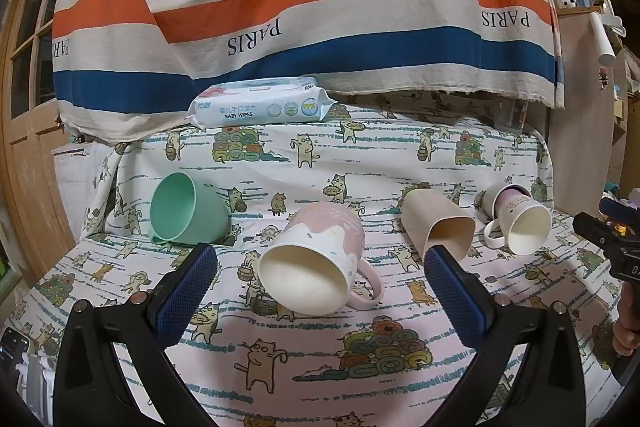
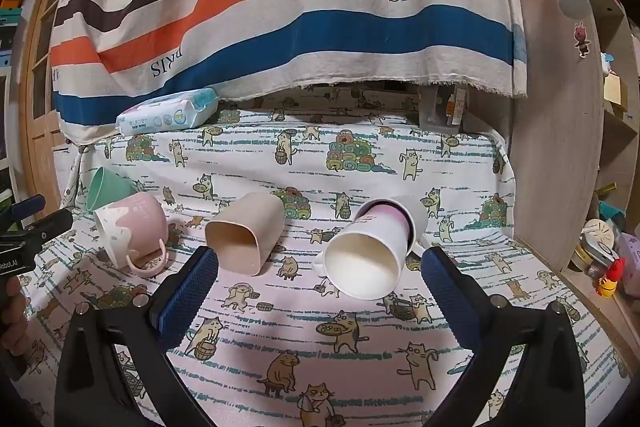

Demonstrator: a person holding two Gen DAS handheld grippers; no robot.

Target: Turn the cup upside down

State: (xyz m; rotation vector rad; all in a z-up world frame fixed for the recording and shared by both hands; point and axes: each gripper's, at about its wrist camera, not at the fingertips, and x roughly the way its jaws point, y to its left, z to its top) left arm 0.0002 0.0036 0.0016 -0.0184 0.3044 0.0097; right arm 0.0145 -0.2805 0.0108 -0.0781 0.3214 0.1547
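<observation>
Lying on sides, four cups on cat-print cloth (image 1: 304,347): pink mug (image 1: 316,259) between spread fingers of left gripper (image 1: 320,267), mouth toward camera. Beige cup (image 1: 438,227) at 2 o'clock, white-purple mug (image 2: 372,247) inside right gripper (image 2: 320,269), also released. Green cup (image 1: 184,209) at 10 o'clock, wipes pack (image 1: 260,105) at 12.

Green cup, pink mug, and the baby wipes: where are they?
green cup (image 1: 188,215), left wrist view, on its outer side wall.
pink mug (image 1: 320,247), left wrist view, on its outer wall.
baby wipes (image 1: 260,105), left wrist view, on the pack's front.
</observation>
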